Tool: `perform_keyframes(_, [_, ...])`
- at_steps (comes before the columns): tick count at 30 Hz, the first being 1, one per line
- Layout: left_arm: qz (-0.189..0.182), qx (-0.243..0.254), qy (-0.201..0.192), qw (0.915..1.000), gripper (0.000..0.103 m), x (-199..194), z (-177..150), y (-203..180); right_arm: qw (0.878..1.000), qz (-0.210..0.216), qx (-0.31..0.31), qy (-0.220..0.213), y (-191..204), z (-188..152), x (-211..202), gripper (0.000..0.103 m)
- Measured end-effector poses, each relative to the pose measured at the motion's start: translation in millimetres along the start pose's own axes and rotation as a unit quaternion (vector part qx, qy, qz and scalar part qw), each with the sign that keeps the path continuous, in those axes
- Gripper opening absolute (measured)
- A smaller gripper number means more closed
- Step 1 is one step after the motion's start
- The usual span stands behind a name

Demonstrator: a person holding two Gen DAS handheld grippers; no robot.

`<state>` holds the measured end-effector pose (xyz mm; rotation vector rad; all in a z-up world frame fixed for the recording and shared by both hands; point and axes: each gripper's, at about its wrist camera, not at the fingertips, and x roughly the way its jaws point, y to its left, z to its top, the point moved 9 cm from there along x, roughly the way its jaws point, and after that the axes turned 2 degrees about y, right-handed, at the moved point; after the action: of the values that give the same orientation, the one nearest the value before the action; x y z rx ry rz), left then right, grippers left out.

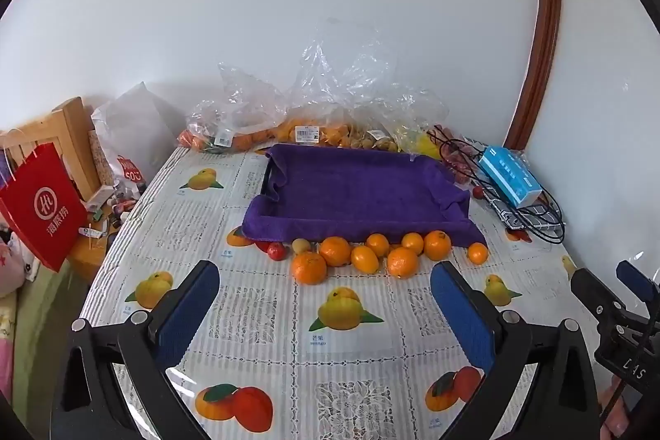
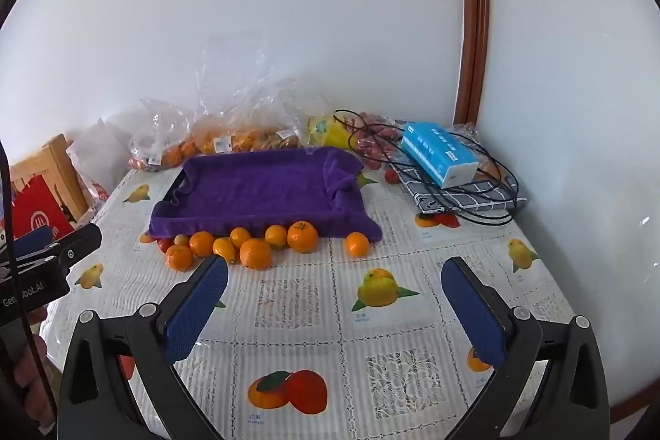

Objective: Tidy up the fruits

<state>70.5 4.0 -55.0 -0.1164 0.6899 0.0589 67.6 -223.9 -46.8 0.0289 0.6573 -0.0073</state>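
A tray lined with a purple towel (image 1: 354, 188) (image 2: 264, 188) sits mid-table and holds nothing. Several loose oranges (image 1: 336, 251) (image 2: 255, 253) lie in a row along its near edge, with a small red fruit (image 1: 276, 251) (image 2: 164, 244) and a small yellowish fruit (image 1: 301, 245) at the left end. One orange (image 1: 477, 253) (image 2: 357, 244) lies apart at the right. My left gripper (image 1: 326, 312) is open and empty, above the tablecloth, short of the oranges. My right gripper (image 2: 336, 310) is open and empty, also short of them.
Clear plastic bags of fruit (image 1: 297, 126) (image 2: 231, 139) line the wall behind the tray. A blue tissue box (image 1: 509, 176) (image 2: 439, 159) lies on black cables and a checked cloth at the back right. A red paper bag (image 1: 39, 205) and a wooden chair (image 1: 62, 135) stand left of the table.
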Motion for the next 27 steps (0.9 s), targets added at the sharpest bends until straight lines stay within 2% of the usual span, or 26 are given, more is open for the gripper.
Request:
perform_keyframes(2, [0.0, -0.007, -0.001, 1.0, 0.103, 0.8, 0.3, 3.4, 1.0, 0.002, 0.002, 0.001, 0.7, -2.4, 1.5, 0.102])
perform_keyframes(4, [0.003, 0.007, -0.006, 0.9999, 0.103, -3.4, 5.0, -2.8, 1.0, 0.009, 0.008, 0.006, 0.0, -4.2, 6.5, 0.102])
perform_keyframes(9, [-0.004, 0.007, -0.004, 1.0, 0.103, -8.1, 4.1, -3.7, 1.0, 0.003, 0.011, 0.008, -4.3, -2.1, -6.3, 0.102])
perform_keyframes(13, [-0.013, 0.007, -0.005, 0.9999, 0.103, -7.2, 1.7, -6.8, 1.0, 0.005, 0.013, 0.028, -2.7, -4.7, -3.2, 0.102])
perform_keyframes(27, [-0.014, 0.011, -0.006, 0.9998, 0.103, -9.6, 3.8, -8.6, 0.999, 0.015, 0.011, 0.026, 3.8, -7.2, -5.0, 0.102])
